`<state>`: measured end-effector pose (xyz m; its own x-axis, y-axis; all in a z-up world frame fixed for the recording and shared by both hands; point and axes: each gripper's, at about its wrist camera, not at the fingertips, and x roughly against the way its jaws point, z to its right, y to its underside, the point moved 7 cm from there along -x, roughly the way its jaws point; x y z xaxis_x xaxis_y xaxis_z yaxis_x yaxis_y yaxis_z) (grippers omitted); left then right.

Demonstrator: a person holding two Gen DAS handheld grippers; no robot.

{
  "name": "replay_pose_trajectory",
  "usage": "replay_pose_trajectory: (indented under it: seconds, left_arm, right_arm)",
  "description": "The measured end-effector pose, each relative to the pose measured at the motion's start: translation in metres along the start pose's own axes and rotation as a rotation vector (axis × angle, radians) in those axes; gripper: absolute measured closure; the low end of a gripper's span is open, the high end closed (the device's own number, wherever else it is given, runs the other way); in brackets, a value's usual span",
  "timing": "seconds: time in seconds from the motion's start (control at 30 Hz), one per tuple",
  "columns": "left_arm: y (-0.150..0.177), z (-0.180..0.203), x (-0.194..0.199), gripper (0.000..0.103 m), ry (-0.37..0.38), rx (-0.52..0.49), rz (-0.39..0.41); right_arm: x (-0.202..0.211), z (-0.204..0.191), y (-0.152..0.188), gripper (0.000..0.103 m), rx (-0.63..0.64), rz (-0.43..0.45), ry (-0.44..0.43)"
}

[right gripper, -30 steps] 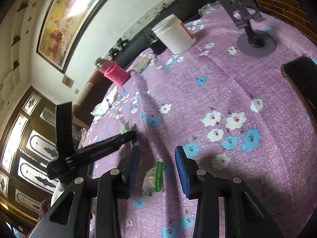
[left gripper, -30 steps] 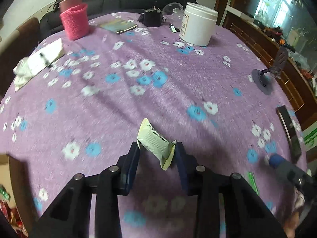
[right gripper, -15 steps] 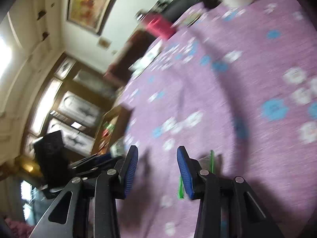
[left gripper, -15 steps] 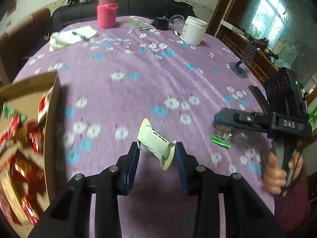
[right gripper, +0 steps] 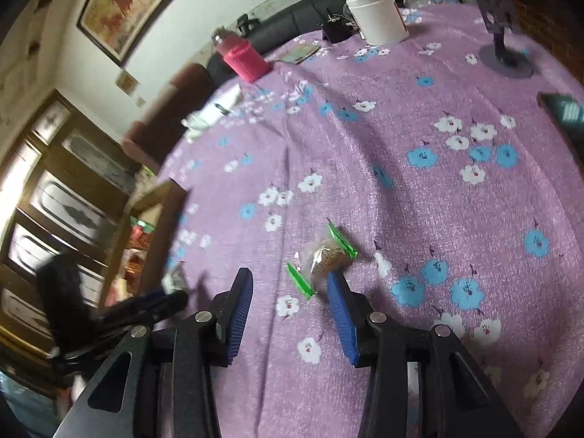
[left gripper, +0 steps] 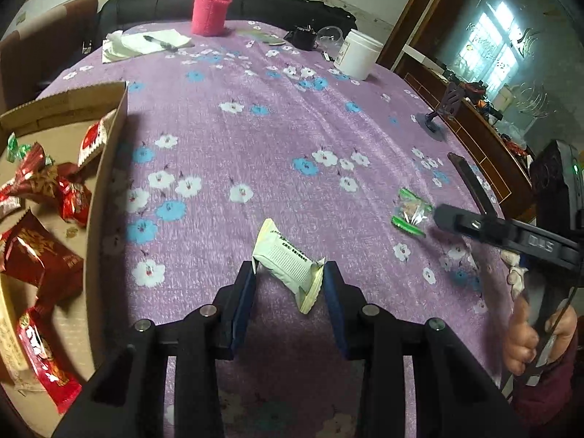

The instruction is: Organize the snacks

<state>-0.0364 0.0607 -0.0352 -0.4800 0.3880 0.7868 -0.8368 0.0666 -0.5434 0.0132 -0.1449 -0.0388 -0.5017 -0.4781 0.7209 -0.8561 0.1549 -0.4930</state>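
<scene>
My left gripper (left gripper: 290,273) is shut on a pale white snack packet (left gripper: 286,262) and holds it above the purple flowered tablecloth. A cardboard box (left gripper: 106,168) with several red snack packets (left gripper: 40,259) lies to its left. My right gripper (right gripper: 290,281) is open and empty over the cloth; a clear snack with green wrapper ends (right gripper: 321,257) lies on the cloth just ahead, touching its right finger (right gripper: 339,306). That snack also shows in the left wrist view (left gripper: 410,211), with the right gripper (left gripper: 443,215) beside it.
At the far side stand a pink-sleeved flask (left gripper: 211,12), a white tub (left gripper: 359,53), papers with a pen (left gripper: 146,42) and a dark phone stand (left gripper: 443,109). A dark phone (left gripper: 472,186) lies near the right edge. The box also shows in the right wrist view (right gripper: 153,215).
My left gripper, still holding the white packet, has swung left so the box comes into view. My right gripper has moved over the green-ended snack, which now lies at its right finger.
</scene>
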Motion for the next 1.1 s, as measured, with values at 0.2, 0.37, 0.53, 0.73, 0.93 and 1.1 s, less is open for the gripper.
replay_pose_trajectory:
  seconds: [0.2, 0.37, 0.53, 0.73, 0.93, 1.1]
  left_arm:
    - [0.006, -0.003, -0.001, 0.067, 0.018, 0.025, 0.002]
    - [0.008, 0.0, -0.001, 0.067, -0.009, 0.005, 0.015]
    - [0.007, -0.005, 0.003, 0.067, 0.011, 0.033, 0.031]
    - [0.003, -0.007, 0.018, 0.067, 0.02, 0.051, 0.069]
    - [-0.004, -0.016, 0.05, 0.067, 0.015, 0.074, 0.13]
    - [-0.014, -0.053, 0.091, 0.066, -0.029, 0.143, 0.209]
  right_arm:
    - [-0.027, -0.009, -0.009, 0.051, 0.079, 0.008, 0.185]
    - [-0.045, -0.017, -0.005, 0.05, 0.131, -0.001, 0.275]
    - [-0.042, -0.02, 0.004, 0.059, 0.204, 0.008, 0.322]
    - [-0.033, -0.021, 0.013, 0.072, 0.214, 0.009, 0.268]
    - [-0.014, -0.034, 0.012, 0.073, 0.214, 0.048, 0.228]
    - [0.002, -0.074, 0.005, 0.072, 0.275, 0.085, 0.158]
